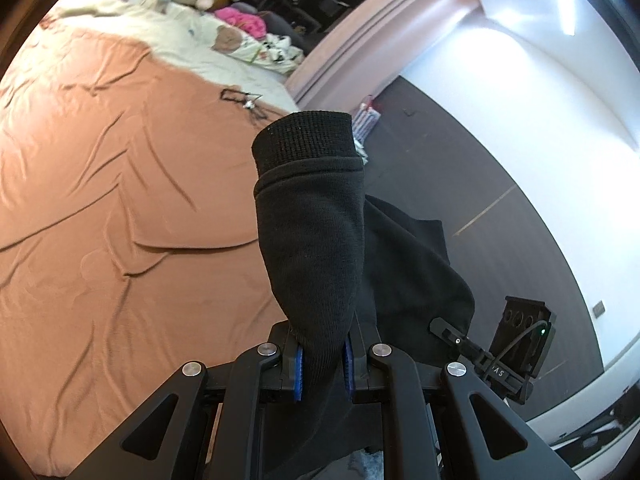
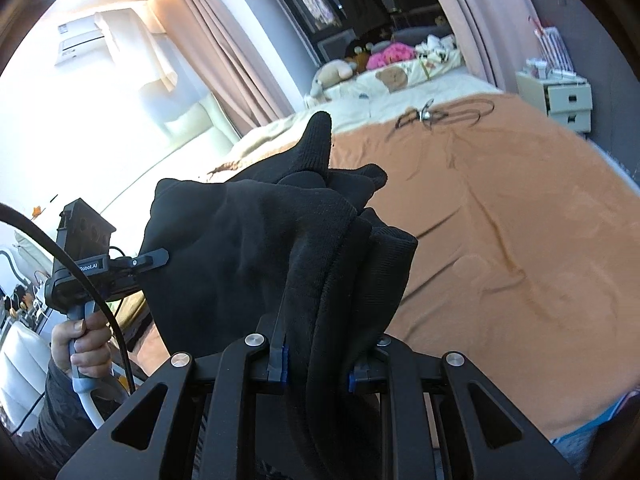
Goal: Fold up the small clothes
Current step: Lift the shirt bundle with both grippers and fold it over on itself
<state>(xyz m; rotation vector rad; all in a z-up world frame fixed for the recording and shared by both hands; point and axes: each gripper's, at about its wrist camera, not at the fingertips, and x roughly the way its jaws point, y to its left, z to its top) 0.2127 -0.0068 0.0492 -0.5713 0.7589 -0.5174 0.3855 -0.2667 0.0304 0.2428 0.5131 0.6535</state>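
Garment: black knit garment [image 1: 316, 240] clamped in left gripper [image 1: 323, 364] and right gripper [image 2: 316, 368], above orange bedsheet [image 1: 120, 200]; spread hands evenly, lay flat before folding

A bed [image 2: 500, 220] is covered by a wrinkled orange sheet. At its far end a cream blanket [image 2: 360, 92] is spread, with soft toys [image 2: 332, 74] and a pink bundle [image 2: 390, 55] piled. A black cord [image 2: 432, 114] is laid between.
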